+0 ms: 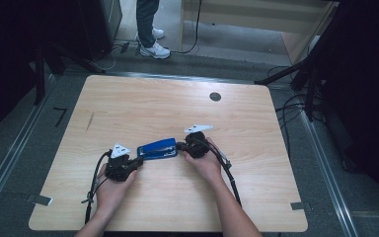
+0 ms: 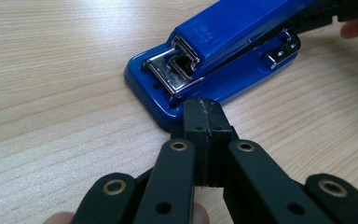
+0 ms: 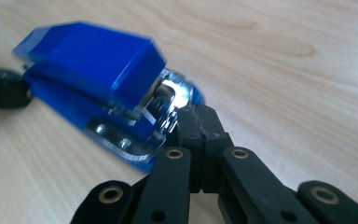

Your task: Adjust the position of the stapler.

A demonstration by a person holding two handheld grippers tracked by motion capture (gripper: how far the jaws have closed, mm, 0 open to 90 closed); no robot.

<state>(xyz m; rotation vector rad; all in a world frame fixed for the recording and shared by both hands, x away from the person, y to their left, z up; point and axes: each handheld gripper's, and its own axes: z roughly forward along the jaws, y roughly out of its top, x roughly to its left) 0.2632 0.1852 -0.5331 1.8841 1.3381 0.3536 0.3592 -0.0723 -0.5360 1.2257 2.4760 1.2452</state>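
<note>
Blue stapler (image 1: 157, 148) flat on wooden bench (image 1: 143, 103), left tool (image 1: 137, 161) jaws pressed together against its front end, right tool (image 1: 179, 146) likewise closed at its hinge end, gripping nothing.

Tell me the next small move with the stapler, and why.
Probably open the left gripper a little and ease it onto the stapler base. Its jaws stand pressed together at the front edge of the base, gripping nothing, and the right gripper is likewise shut at the hinge end. The stapler lies flat on the table, so neither end is yet held.
</note>
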